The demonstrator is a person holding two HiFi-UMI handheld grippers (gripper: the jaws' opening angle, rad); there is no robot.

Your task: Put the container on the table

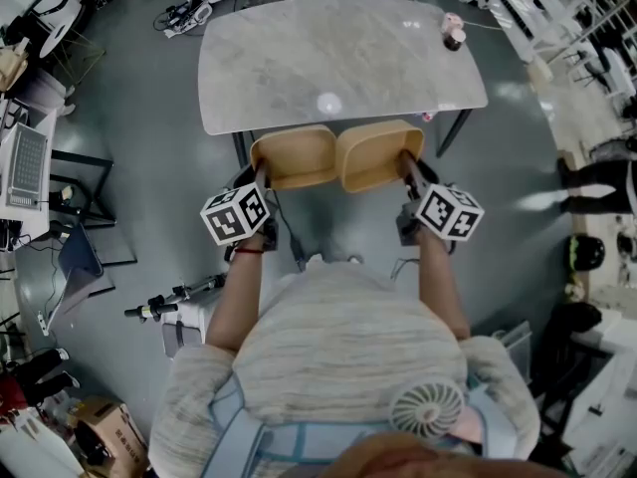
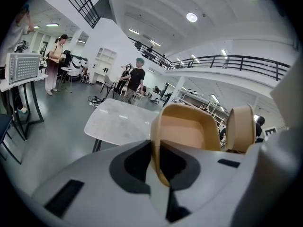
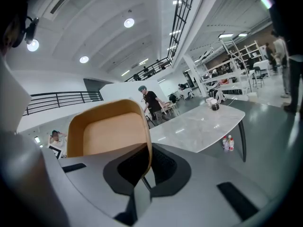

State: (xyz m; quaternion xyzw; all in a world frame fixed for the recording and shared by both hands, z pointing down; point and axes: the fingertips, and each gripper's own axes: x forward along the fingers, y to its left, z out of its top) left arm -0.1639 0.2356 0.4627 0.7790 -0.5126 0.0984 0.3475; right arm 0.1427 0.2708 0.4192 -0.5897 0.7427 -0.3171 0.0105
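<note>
I hold two tan, tub-shaped containers side by side in the air, just short of the near edge of the grey marble table (image 1: pixel 328 58). My left gripper (image 1: pixel 262 175) is shut on the rim of the left container (image 1: pixel 294 157), and my right gripper (image 1: pixel 409 163) is shut on the rim of the right container (image 1: pixel 378 154). In the left gripper view the left gripper (image 2: pixel 158 162) pinches the left container (image 2: pixel 189 131) by its wall, with the right container (image 2: pixel 241 126) beside it. In the right gripper view the right gripper (image 3: pixel 144 167) clamps the side wall of the right container (image 3: pixel 109 134). Both tubs look empty.
A small pink and dark cup (image 1: pixel 453 33) stands at the table's far right corner. Two bottles (image 3: pixel 227 143) stand on the floor under the table (image 3: pixel 203 122). A desk with a keyboard (image 1: pixel 27 167) is at the left, and cables (image 1: pixel 194 8) lie beyond the table. People stand far off.
</note>
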